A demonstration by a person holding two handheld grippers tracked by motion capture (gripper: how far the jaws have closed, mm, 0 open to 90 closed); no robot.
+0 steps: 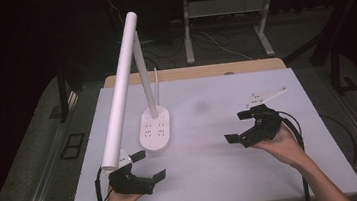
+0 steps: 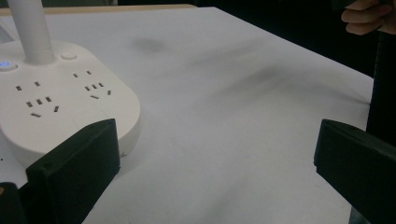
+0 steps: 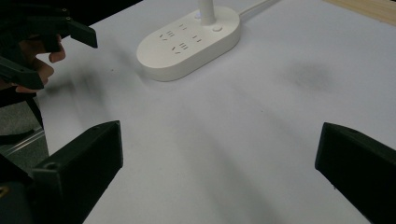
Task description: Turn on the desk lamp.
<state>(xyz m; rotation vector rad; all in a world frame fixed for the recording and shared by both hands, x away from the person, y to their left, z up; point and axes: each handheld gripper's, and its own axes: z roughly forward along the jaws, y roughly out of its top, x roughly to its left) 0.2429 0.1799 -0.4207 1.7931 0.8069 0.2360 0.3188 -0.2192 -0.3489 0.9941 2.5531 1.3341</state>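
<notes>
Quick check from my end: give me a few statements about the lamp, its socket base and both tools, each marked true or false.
1. Both tools are open and hold nothing. True: the left tool and the right tool each have their jaws spread wide over bare table.
2. The lamp's base has sockets in its top. True.
3. The right tool is closer to the base than the left one. False: the left tool is right beside it, and the right tool is well across the table.
4. The lamp arm lies flat on the table. False: it slopes up from near the left tool to the top of the pole.
</notes>
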